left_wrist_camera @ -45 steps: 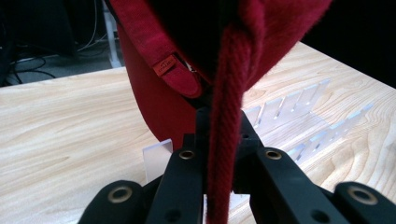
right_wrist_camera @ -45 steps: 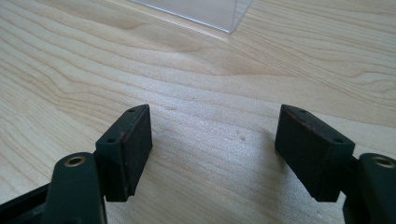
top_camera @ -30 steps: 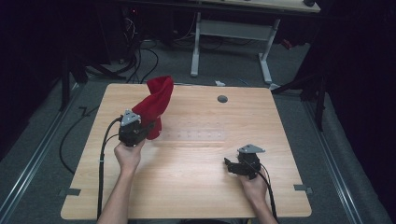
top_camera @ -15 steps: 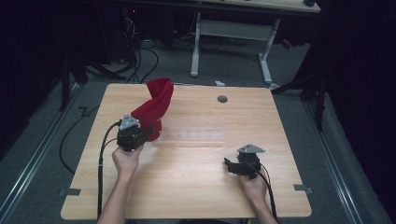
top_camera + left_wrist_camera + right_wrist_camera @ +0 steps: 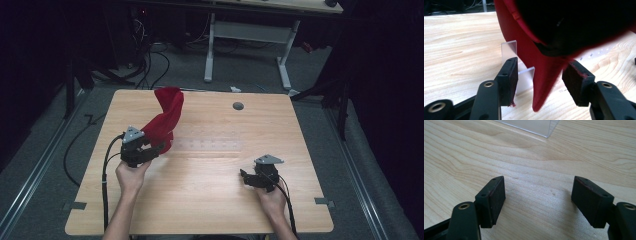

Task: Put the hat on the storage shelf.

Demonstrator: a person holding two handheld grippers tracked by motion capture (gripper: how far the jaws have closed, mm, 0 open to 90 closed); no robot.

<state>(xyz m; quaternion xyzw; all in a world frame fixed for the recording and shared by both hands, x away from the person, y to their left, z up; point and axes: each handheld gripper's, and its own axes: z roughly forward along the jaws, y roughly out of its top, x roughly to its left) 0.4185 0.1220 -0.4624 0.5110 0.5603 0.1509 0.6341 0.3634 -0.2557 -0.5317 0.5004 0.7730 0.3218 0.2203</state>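
A red fabric cap [image 5: 167,112] stands tall at the table's left, draped over a clear plastic stand [image 5: 509,50]. My left gripper [image 5: 155,147] sits at its lower near end. Its jaws have just been opening, and in the left gripper view the cap's hanging red tip [image 5: 541,82] is loose between the parted pads of my left gripper [image 5: 540,77]. My right gripper [image 5: 247,177] rests low over the table's near right. In the right gripper view its jaws [image 5: 537,197] stand wide apart with only bare wood between them.
A clear plastic sheet [image 5: 529,126] lies on the wooden table [image 5: 210,200] ahead of the right gripper. A small grey round plug [image 5: 238,106] sits near the far edge. Black cables [image 5: 107,165] trail off the left side. A white desk frame [image 5: 210,50] stands behind.
The left gripper's jaws went from shut on the red fabric to apart, letting it go, and the hand drew back slightly toward the person. The right gripper stayed put.
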